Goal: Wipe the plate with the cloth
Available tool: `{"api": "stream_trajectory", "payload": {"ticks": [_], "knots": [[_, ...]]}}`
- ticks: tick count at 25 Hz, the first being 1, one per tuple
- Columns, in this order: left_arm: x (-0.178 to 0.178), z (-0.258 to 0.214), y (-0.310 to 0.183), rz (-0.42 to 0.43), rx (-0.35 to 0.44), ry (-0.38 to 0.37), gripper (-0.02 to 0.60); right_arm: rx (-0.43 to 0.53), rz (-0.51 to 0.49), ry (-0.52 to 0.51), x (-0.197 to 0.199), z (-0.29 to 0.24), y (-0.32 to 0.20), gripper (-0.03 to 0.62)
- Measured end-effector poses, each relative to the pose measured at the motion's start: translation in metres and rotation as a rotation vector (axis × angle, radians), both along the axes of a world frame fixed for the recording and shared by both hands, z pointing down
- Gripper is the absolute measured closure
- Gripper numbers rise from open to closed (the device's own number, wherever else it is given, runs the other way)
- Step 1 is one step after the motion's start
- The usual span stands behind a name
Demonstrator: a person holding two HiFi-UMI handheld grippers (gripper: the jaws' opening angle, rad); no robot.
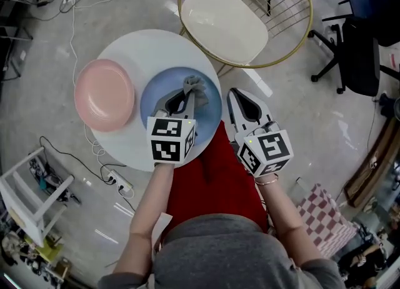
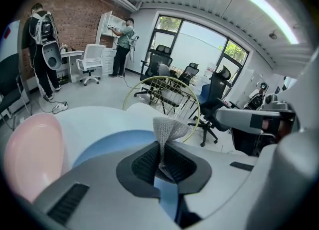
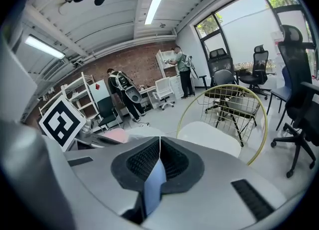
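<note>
A blue plate (image 1: 209, 111) lies on the round white table (image 1: 150, 47), close to its near right edge. My left gripper (image 1: 186, 96) hovers over this plate, shut on a grey cloth (image 1: 194, 85). In the left gripper view the cloth (image 2: 168, 128) sticks up, pinched between the jaws (image 2: 160, 147), with the blue plate (image 2: 109, 144) just beyond. A pink plate (image 1: 104, 94) sits to the left on the same table. My right gripper (image 1: 234, 94) is just right of the blue plate, off the table's edge. It is shut (image 3: 159, 142), and no object shows between its pads.
A gold wire chair with a white cushion (image 1: 225, 22) stands just behind the table. A black office chair (image 1: 359, 50) is at the right. Cables and a power strip (image 1: 119, 183) lie on the floor at the left, near a white rack (image 1: 28, 197). People stand far off.
</note>
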State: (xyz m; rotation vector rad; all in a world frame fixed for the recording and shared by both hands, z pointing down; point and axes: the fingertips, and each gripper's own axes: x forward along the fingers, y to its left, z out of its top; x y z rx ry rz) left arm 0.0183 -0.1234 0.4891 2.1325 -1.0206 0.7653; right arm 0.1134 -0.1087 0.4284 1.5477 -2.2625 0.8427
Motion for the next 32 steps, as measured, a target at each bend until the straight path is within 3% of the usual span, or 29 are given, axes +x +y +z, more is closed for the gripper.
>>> {"api": "stream_trajectory", "payload": {"ticks": [7,11,17,32], "knots": [[0.038,0.02,-0.013,0.048,-0.061,0.032,0.547,-0.028,-0.044,-0.002,-0.001,0.014,-0.017,0.565],[0.042,0.04,-0.013,0.038,-0.117,0.024,0.547,-0.054,-0.062,-0.008,0.0,0.025,-0.019,0.565],[0.021,0.06,-0.02,-0.03,-0.158,-0.031,0.546,-0.072,-0.085,-0.024,-0.008,0.029,-0.019,0.565],[-0.056,0.065,-0.036,-0.247,-0.152,-0.178,0.546,-0.102,-0.168,-0.017,-0.036,0.031,-0.017,0.565]]}}
